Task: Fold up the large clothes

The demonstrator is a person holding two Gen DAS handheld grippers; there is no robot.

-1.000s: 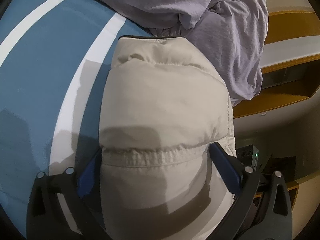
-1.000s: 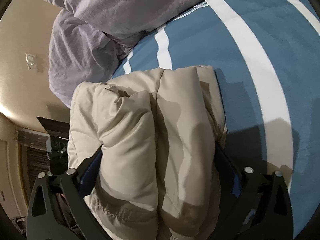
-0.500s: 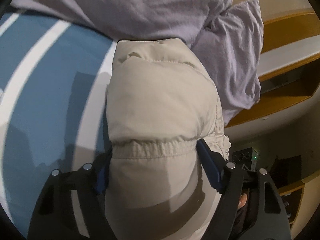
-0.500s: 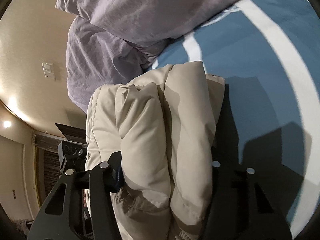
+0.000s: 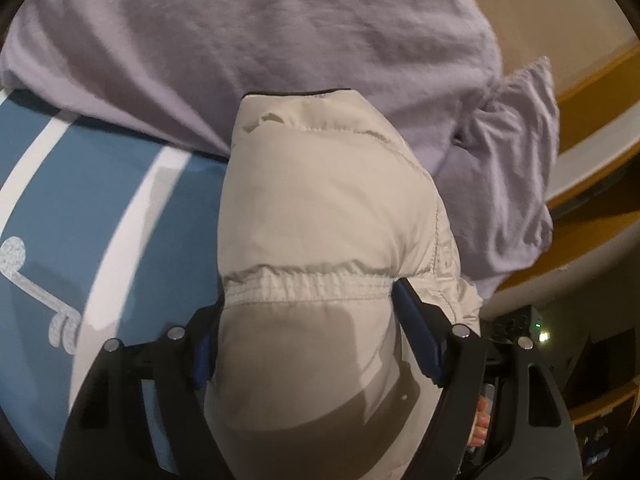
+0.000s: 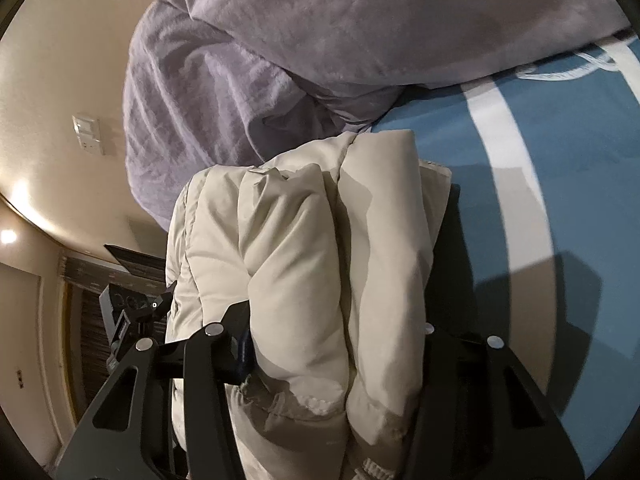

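Note:
A folded beige puffer jacket (image 5: 324,216) is held up over the blue bed with white stripes (image 5: 80,208). My left gripper (image 5: 312,320) is shut on one end of the bundle, blue pads pressing both sides. My right gripper (image 6: 336,340) is shut on the other end of the jacket (image 6: 320,248), which shows stacked puffy layers. The jacket's far edge is close to the lilac duvet (image 5: 256,40). The fingertips are partly hidden by the fabric.
The lilac duvet (image 6: 360,32) is bunched at the head of the bed. Wooden shelves (image 5: 592,128) stand at the right in the left wrist view. A beige wall with a light switch (image 6: 86,134) and dark equipment (image 6: 128,304) lie left in the right wrist view.
Both grippers have squeezed the jacket bundle tighter and carried it forward across the bed toward the lilac duvet, which now fills more of both views.

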